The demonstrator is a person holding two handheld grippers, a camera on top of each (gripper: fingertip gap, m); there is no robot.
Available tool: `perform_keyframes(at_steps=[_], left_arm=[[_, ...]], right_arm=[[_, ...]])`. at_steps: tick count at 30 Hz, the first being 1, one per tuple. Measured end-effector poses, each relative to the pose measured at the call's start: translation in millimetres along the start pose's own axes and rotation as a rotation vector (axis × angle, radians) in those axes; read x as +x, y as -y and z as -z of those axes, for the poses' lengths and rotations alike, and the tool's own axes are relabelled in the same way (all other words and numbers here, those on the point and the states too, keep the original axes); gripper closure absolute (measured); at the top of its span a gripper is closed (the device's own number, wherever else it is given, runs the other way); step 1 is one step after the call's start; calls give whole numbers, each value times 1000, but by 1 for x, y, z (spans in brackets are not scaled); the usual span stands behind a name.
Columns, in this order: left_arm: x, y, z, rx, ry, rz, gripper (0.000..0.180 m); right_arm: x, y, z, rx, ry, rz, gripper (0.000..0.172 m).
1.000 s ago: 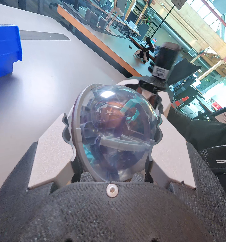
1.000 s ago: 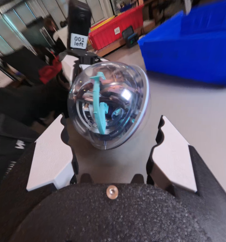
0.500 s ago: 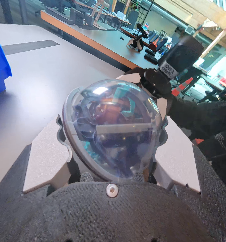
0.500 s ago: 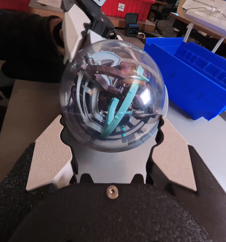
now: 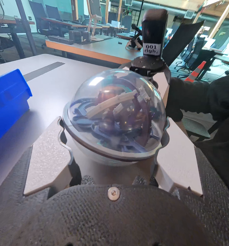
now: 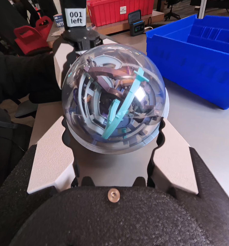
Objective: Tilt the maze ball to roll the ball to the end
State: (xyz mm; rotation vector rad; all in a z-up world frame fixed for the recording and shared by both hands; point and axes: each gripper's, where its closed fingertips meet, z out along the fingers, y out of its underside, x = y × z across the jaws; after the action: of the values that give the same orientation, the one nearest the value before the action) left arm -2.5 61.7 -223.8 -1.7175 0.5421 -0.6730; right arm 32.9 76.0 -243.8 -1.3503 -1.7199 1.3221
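Note:
The maze ball (image 5: 115, 117), a clear sphere with grey, purple and teal tracks inside, sits between both grippers just above the grey table (image 5: 51, 86). My left gripper (image 5: 114, 119) is shut on it, with both fingers against its sides and rim. My right gripper (image 6: 113, 119) faces it from the opposite side, and its fingertips (image 6: 64, 122) touch the ball (image 6: 114, 98) on both sides. Each gripper also shows behind the ball in the other's view: the right one (image 5: 149, 63) and the left one (image 6: 82, 37). I cannot pick out the small ball inside.
A blue bin (image 6: 191, 66) stands on the table next to the ball and also shows in the left wrist view (image 5: 7, 103). A person's dark sleeve (image 5: 204, 99) holds the right gripper. A red bin (image 6: 111, 12) and other desks lie beyond the table edge.
The left gripper has tilted and turned the ball, so its rim went from upright to nearly level. The right gripper closed in from a short distance and now has the ball between its fingertips.

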Motion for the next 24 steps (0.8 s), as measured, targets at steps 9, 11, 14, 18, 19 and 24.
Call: perform_keyframes(at_steps=[9, 11, 14, 18, 19, 24], left_arm=[[-8, -3, 1, 23, -34, 144, 36], [-8, -2, 1, 24, -31, 141, 37], [-8, 0, 1, 34, -23, 131, 37], [-8, 4, 2, 56, -24, 142, 39], [-8, 5, 3, 62, -31, 148, 40], [0, 2, 7, 38, -85, 130, 32]], right_arm=[[5, 8, -1, 50, 18, -107, 39], [5, 7, -1, 56, 23, -107, 40], [4, 5, -1, 59, 34, -116, 40], [4, 2, -1, 58, 60, -144, 40], [4, 1, -1, 58, 68, -150, 40], [6, -1, 2, 64, 85, -189, 41]])
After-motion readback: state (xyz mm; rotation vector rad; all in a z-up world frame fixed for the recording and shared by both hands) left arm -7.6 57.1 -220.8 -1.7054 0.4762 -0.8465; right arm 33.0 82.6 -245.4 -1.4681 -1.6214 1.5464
